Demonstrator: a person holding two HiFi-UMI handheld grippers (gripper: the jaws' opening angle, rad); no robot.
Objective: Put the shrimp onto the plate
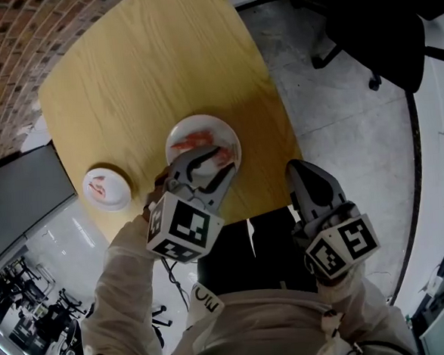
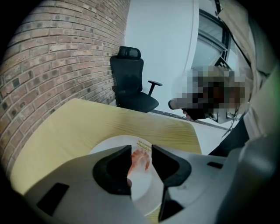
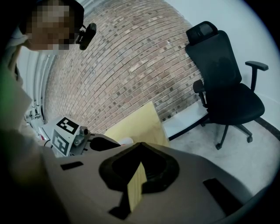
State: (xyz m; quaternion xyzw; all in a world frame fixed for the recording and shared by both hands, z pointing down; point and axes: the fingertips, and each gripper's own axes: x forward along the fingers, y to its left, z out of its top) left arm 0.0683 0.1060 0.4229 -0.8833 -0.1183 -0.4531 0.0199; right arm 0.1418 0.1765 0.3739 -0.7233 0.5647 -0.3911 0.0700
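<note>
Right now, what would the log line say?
left hand-held gripper: over plate, shrimp between jaws, grip unclear | right hand-held gripper: shut, empty

The far half of the table is bare wood, open to either gripper. Near my edge, 2 things stand in the way. The plate sits at the middle, and my left gripper hangs over it with a shrimp filling its jaw gap. The small dish sits at the left corner, with bare wood between the 2. My right gripper hangs just off the table's right side, over open floor. An office chair stands well beyond.
</note>
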